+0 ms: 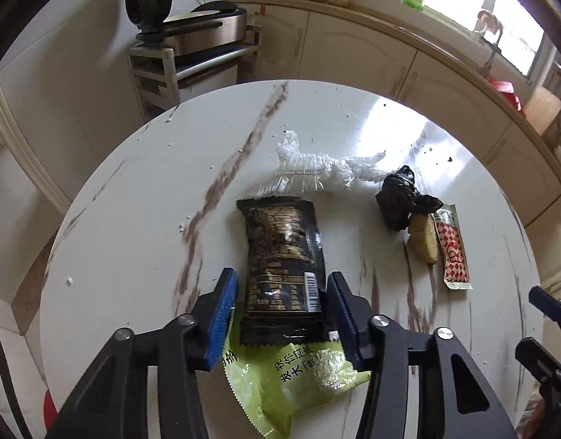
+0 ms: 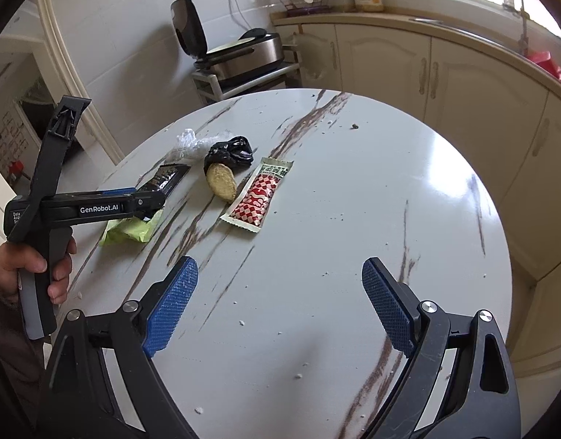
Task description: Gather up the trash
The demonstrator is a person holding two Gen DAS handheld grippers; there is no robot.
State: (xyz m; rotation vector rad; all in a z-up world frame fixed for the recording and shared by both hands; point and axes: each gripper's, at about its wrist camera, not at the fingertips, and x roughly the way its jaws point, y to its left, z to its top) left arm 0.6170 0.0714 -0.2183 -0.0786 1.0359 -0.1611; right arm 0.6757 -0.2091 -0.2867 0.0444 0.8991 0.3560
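Note:
A black snack wrapper [image 1: 284, 256] lies on the round marble table [image 1: 134, 201], its near end over a green wrapper [image 1: 298, 376]. My left gripper [image 1: 282, 292] is open, its jaws on either side of the black wrapper's near end, not closed on it. Beyond lie a clear plastic wrapper [image 1: 317, 168], a crumpled black bag [image 1: 401, 197], a tan biscuit [image 1: 423, 237] and a red-checked sachet [image 1: 452, 248]. My right gripper [image 2: 280, 292] is open and empty over bare table, with the sachet [image 2: 258, 197], biscuit [image 2: 221, 181] and black bag [image 2: 231, 153] ahead to its left.
Crumbs dot the table [image 2: 353, 219]. A metal rack with a cooker [image 1: 199, 36] stands behind it. Cream cabinets [image 1: 390, 58] and a counter run along the back and right. The left gripper's body and the hand holding it [image 2: 57, 219] are at the table's left edge.

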